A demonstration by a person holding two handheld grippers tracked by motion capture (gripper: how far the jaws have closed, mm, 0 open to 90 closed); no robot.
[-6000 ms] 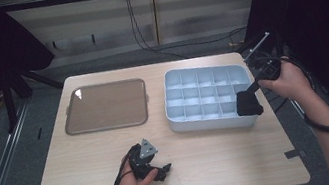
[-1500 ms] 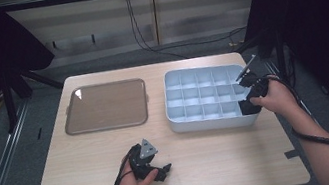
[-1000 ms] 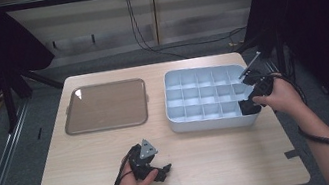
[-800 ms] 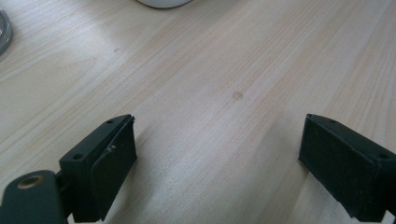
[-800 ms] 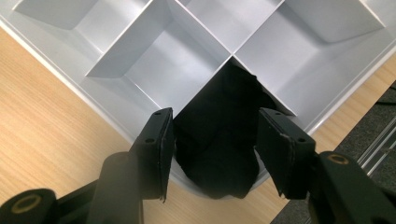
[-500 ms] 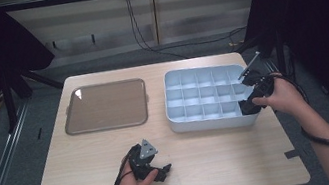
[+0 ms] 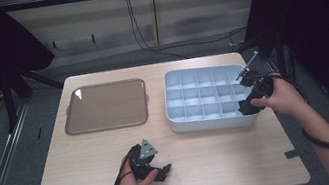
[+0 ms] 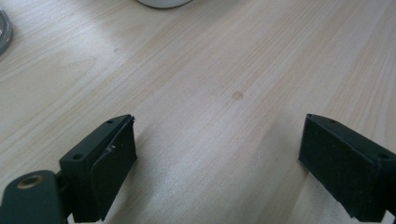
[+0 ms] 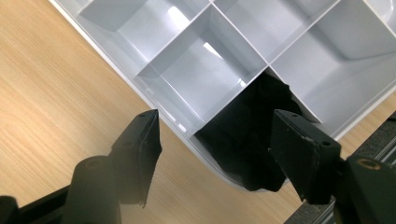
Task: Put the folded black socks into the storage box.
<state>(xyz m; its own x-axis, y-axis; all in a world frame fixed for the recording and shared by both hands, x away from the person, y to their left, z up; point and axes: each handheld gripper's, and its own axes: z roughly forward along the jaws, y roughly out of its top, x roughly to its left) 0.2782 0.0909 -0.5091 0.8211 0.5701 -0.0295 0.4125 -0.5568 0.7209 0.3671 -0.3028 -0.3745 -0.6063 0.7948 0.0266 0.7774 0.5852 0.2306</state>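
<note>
Right gripper poised over the near right corner of the compartment tray, its jaws spread and just widened further; they straddle the tray's outer wall, one jaw outside over the table, the other above the corner cell. In that cell, just beyond the jaws and untouched by the pads, lies a black crumpled item, apparently soft cloth or foam. Judged light, limp and compressible, not fragile; it should bunch rather than slide, so the best hold is a pinch on its raised upper fold, clear of the thin dividers. Left gripper rests on bare wood, jaws released and wide, nothing between them. No brand, label or writing is legible on any surface.
</note>
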